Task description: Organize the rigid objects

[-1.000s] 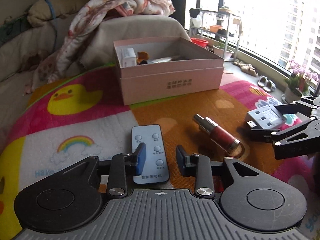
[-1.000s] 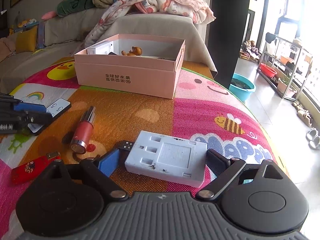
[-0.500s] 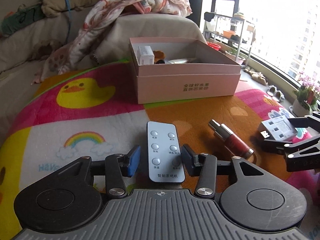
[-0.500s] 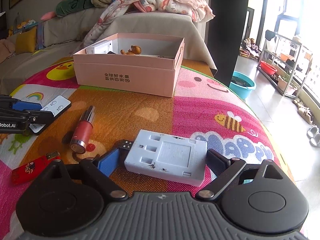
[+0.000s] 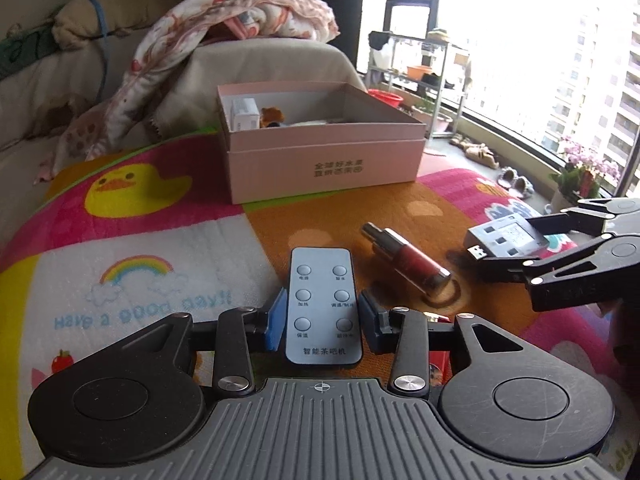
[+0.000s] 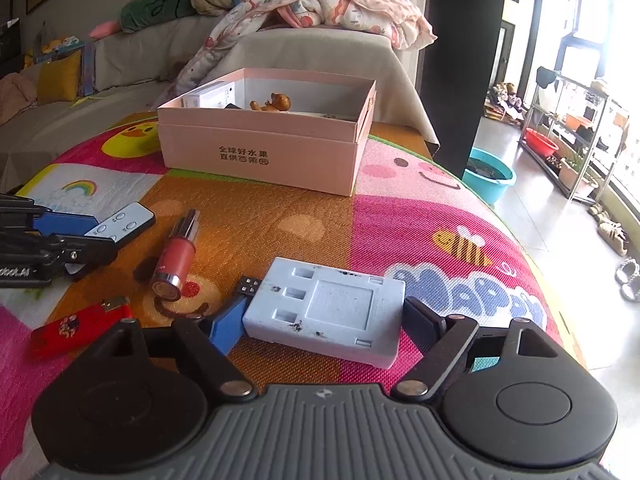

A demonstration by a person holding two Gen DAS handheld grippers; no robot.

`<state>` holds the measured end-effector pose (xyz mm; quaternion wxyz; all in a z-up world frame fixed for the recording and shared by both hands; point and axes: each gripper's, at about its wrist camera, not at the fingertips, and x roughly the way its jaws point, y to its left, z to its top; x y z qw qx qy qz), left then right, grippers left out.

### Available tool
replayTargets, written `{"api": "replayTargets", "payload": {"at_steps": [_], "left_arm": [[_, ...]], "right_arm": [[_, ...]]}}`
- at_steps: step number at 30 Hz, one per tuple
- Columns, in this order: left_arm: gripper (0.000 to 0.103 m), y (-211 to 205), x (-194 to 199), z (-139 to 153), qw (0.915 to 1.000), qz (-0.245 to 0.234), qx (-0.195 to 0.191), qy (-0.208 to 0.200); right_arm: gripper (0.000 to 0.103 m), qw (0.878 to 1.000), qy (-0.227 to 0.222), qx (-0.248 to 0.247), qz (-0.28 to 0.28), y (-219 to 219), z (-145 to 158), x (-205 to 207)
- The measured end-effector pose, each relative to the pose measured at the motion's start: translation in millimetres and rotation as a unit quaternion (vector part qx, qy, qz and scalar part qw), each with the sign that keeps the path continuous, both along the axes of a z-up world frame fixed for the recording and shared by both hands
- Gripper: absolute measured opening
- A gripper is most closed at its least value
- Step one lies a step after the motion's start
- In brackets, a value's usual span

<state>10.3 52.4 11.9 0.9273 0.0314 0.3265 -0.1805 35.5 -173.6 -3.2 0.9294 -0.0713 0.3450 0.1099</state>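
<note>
Hiding behind the left gripper body is the near end of the remote, so only its top and six buttons show in the left view; in the right view just its far corner pokes out past the blue pad. Remote is pale grey-blue w/ Chinese print at the bottom, lying flat on the play mat. Left jaws sit either side of it, pads right at its edges; can't tell if they actually press it.

Right gripper straddles the grey plastic block, a flat light-blue-grey piece w/ square recesses, dark specks and a black plug at its left end. Blue pad touches its left edge, the black pad sits right at its right corner; grip itself not certain, jaws spread wide around it. Near edge of the block is partly cut by the gripper body.

Between the two lies a red lipstick tube w/ silver ends, on its side on the orange patch. Red lighter lies near the right gripper's left side; in the left view only a red sliver of it shows.

Pink box stands open farther back on the mat; inside, a white carton and a brown figurine are partly hidden by the wall, the rest unclear.
</note>
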Motion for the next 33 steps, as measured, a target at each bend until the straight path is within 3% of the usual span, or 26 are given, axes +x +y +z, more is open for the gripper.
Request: {"api": "replayTargets", "payload": {"at_steps": [4,7,11,14,15,16,18,20,23,27,30,33], "left_arm": [[0.043,7.6,1.4,22.3,0.9991,-0.005,-0.039,-0.014],[0.043,8.9,21.3,63.0,0.9964,-0.008,-0.054,-0.064],[0.043,5.1,70.3,127.8,0.9832,-0.010,-0.107,-0.147],[0.044,0.9,135.3,153.9,0.9754,-0.012,-0.174,-0.135],[0.044,-3.8,156.3,154.7,0.9770,-0.009,-0.178,-0.118],[0.044,-8.6,170.6,151.9,0.9800,-0.002,-0.166,-0.110],[0.042,-14.1,179.8,139.1,0.9851,0.014,-0.133,-0.108],[0.042,-9.7,172.0,121.6,0.9857,0.010,-0.134,-0.102],[0.042,7.2,141.2,95.9,0.9861,0.024,-0.132,-0.098],[0.042,34.9,83.7,64.7,0.9853,0.024,-0.151,-0.077],[0.042,42.4,47.8,42.7,0.9885,0.026,-0.144,-0.039],[0.042,44.5,18.3,27.9,0.9896,-0.004,-0.144,0.001]], "right_arm": [[0.083,1.000,-0.006,-0.001,0.003,-4.6,8.8,-7.8],[0.083,0.999,-0.038,0.006,0.002,-7.5,30.8,-7.7],[0.083,0.992,-0.123,0.019,0.005,-2.6,80.7,12.3],[0.086,0.980,-0.195,0.031,-0.005,10.5,112.1,44.5],[0.096,0.977,-0.210,0.037,-0.006,15.7,118.1,57.5],[0.099,0.977,-0.211,0.037,-0.003,22.2,121.0,70.8],[0.100,0.984,-0.177,0.021,0.000,33.5,119.2,92.9],[0.099,0.991,-0.132,0.029,0.004,33.0,108.8,95.9],[0.100,0.993,-0.098,0.056,0.018,17.9,83.5,74.6],[0.100,0.997,-0.058,0.046,0.027,5.9,48.7,42.4],[0.100,0.997,-0.061,0.007,0.037,8.2,30.3,17.8],[0.100,0.996,-0.066,-0.014,0.051,11.8,24.1,-1.9]]}}
